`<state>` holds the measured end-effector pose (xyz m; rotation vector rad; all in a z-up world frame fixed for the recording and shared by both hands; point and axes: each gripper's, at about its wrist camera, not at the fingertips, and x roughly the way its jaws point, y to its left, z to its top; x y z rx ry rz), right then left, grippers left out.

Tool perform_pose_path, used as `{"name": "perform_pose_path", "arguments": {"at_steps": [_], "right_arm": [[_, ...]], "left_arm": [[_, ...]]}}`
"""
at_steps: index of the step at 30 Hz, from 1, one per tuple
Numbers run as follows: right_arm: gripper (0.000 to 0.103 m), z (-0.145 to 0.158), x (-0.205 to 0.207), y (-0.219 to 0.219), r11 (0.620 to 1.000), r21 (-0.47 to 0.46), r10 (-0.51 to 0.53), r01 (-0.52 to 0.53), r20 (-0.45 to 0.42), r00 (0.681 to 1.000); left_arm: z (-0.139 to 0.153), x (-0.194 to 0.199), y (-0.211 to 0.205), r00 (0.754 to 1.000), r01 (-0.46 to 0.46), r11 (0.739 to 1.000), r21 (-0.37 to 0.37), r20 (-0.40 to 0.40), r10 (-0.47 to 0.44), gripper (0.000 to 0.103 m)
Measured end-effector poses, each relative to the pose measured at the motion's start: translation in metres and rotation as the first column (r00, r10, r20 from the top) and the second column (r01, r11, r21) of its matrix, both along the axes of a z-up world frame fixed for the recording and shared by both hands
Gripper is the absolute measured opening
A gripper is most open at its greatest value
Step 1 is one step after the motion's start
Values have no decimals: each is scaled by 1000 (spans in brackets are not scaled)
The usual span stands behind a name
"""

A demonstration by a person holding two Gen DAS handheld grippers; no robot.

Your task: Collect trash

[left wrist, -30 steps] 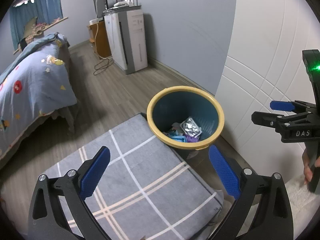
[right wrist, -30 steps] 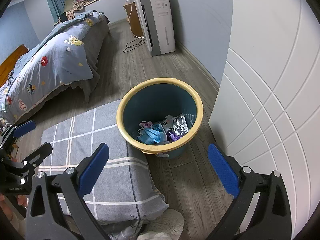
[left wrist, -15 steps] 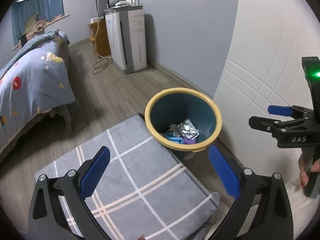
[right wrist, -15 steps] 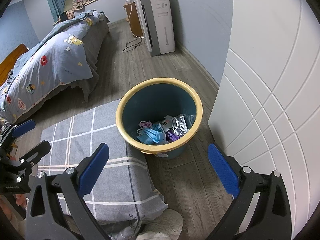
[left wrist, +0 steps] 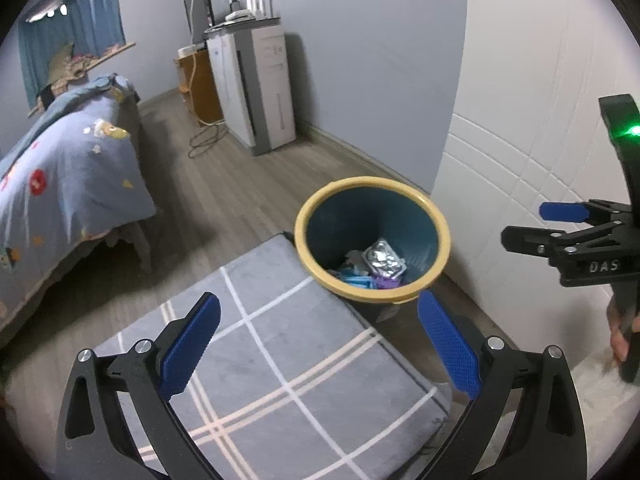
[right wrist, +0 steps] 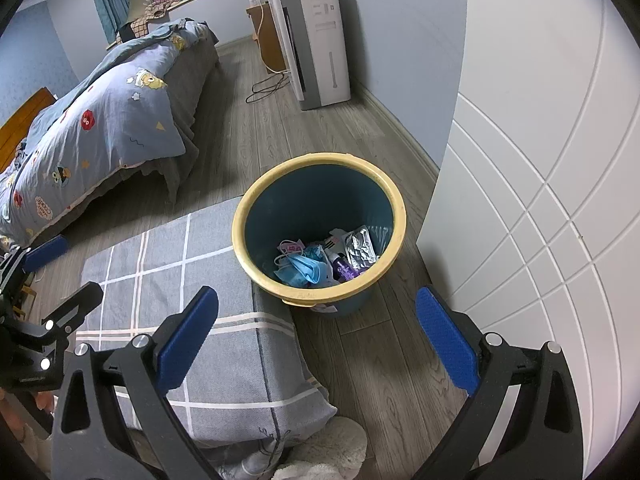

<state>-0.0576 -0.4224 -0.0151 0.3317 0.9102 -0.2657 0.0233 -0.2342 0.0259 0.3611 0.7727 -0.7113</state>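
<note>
change: my left tongs (left wrist: pixel 318 344) have backed off the bin (right wrist: pixel 320 160) | both tongs released, right tongs (right wrist: pixel 316 338) empty too | trash (right wrist: pixel 320 258) lies inside | read: collecting looks finished

Smooth plastic bin (right wrist: pixel 256 216) holds a crinkled foil wrapper (right wrist: pixel 362 248) (shiny); matt wood-grain floor (right wrist: pixel 392 360), soft cloth cushion (right wrist: pixel 160 264).

Upright yellow-rimmed bin (right wrist: pixel 384 184) holding trash (right wrist: pixel 308 268)
</note>
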Motion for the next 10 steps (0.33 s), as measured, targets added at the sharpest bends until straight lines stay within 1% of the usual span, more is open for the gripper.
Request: {"name": "perform_pose_path", "arguments": {"at_steps": [6,10], "right_arm": [[97,-2,0,1,1000,1,-6,6,-4,1000],[97,-5,-1,0,999,4,-32,32,-16,999]], "left_arm": [[-3,4,-1,1000,-6,1000,24,-22,7,98],[1,5,2,1000,-16,999,32,-23,17,98]]}}
